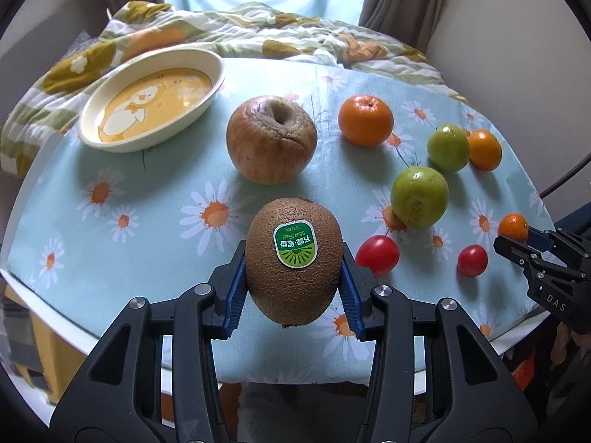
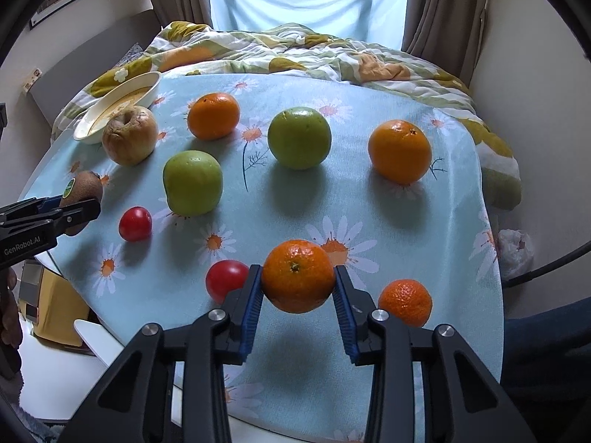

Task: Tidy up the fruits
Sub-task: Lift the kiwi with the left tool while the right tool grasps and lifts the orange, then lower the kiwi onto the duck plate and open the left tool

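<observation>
My left gripper (image 1: 294, 253) is shut on a brown kiwi (image 1: 293, 262) with a green sticker, blue pads pressed on both its sides, held just above the daisy tablecloth (image 1: 147, 214). In the right wrist view, my right gripper (image 2: 297, 271) is shut on a mandarin (image 2: 298, 277) near the table's front edge. The left gripper (image 2: 79, 208) and the kiwi (image 2: 83, 188) show at that view's left edge. A cream oval dish (image 1: 140, 146) with a duck picture stands empty at the far left.
On the cloth lie a wrinkled apple (image 1: 271, 140), an orange (image 1: 365, 121), two green fruits (image 1: 419, 197) (image 1: 447, 147), another orange (image 1: 484, 149), two red tomatoes (image 1: 377, 254) (image 1: 472, 260) and a small mandarin (image 2: 405, 302). A flowered quilt (image 1: 258, 33) lies behind the table.
</observation>
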`<state>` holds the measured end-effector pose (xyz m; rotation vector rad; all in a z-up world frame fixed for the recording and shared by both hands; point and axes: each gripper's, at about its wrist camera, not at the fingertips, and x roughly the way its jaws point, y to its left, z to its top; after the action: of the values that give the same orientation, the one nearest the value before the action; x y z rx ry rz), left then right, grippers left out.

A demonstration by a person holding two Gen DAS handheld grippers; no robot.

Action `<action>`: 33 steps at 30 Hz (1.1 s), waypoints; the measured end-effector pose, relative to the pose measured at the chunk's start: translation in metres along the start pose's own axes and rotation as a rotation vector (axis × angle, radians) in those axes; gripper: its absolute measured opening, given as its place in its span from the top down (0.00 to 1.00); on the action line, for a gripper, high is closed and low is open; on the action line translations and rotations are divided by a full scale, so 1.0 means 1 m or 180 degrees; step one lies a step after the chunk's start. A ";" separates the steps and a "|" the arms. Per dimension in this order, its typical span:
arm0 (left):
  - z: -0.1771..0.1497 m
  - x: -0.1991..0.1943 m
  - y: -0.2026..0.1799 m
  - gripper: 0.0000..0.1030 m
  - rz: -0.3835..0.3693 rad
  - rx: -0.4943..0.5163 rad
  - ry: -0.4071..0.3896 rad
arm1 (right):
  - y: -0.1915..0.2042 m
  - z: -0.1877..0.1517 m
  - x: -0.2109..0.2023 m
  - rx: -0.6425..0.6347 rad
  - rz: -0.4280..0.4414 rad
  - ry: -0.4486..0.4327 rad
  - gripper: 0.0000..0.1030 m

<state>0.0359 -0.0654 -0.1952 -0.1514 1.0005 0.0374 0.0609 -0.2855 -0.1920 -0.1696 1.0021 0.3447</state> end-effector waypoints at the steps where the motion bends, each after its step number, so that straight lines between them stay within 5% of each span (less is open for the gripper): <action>1: 0.003 -0.005 0.000 0.51 0.0005 -0.0011 -0.0030 | 0.001 0.003 -0.003 -0.0013 0.0011 -0.0017 0.66; 18: 0.067 -0.063 0.045 0.51 0.0020 -0.0081 -0.0439 | 0.049 0.080 -0.032 -0.0238 0.0186 -0.0318 0.66; 33: 0.156 -0.021 0.150 0.51 -0.0056 0.0167 -0.0341 | 0.142 0.172 0.015 -0.0046 0.0273 -0.0361 0.66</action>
<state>0.1404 0.1058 -0.1114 -0.1092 0.8923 0.0033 0.1536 -0.0994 -0.1107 -0.1188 0.8965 0.4352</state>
